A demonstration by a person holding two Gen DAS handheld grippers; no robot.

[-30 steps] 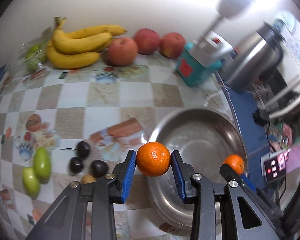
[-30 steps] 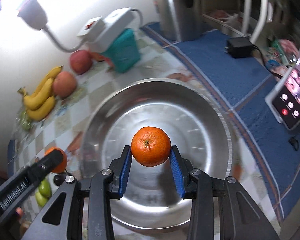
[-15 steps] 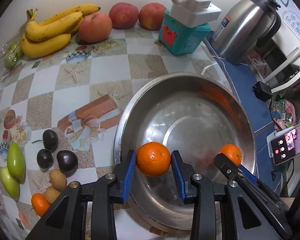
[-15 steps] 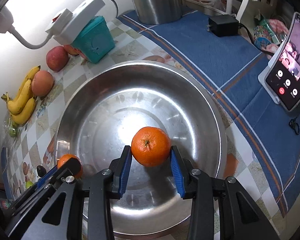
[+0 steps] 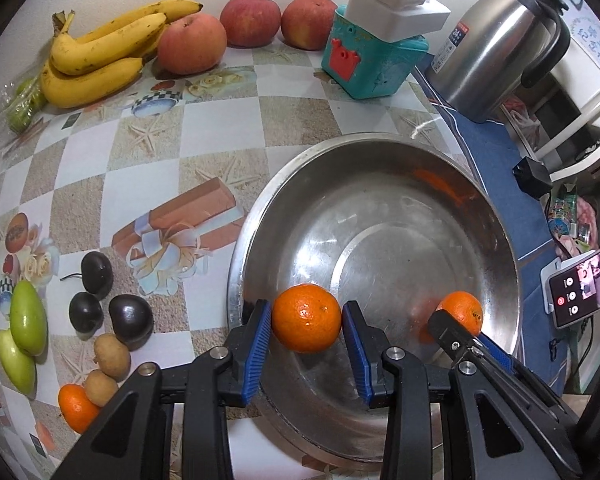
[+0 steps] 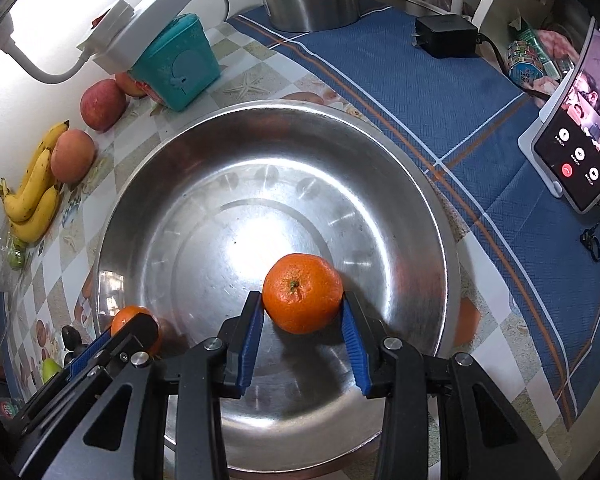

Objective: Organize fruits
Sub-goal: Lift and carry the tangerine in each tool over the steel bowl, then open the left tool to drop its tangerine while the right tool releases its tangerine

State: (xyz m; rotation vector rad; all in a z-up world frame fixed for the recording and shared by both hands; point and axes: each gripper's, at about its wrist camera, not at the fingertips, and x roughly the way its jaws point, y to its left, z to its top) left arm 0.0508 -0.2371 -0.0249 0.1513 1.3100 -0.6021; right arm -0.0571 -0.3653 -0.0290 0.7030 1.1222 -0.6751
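Note:
My left gripper (image 5: 306, 332) is shut on an orange mandarin (image 5: 306, 318) and holds it over the near left part of a large steel bowl (image 5: 492, 220). My right gripper (image 6: 302, 324) is shut on a second mandarin (image 6: 302, 298), low inside the same bowl (image 6: 140, 184). The right gripper's mandarin shows in the left wrist view (image 5: 462, 312); the left one shows in the right wrist view (image 6: 130, 320). The rest of the bowl holds nothing.
On the tablecloth left of the bowl lie dark plums (image 5: 130, 316), green fruits (image 5: 28, 318), small brown fruits (image 5: 110, 354) and another mandarin (image 5: 76, 408). Bananas (image 5: 100, 60) and apples (image 5: 192, 44) sit at the back wall, beside a teal box (image 5: 374, 64), a kettle (image 5: 500, 44) and a phone (image 6: 572, 160).
Both grippers have moved forward and down over the bowl with their mandarins; the right mandarin now sits lower, near the bowl's bottom.

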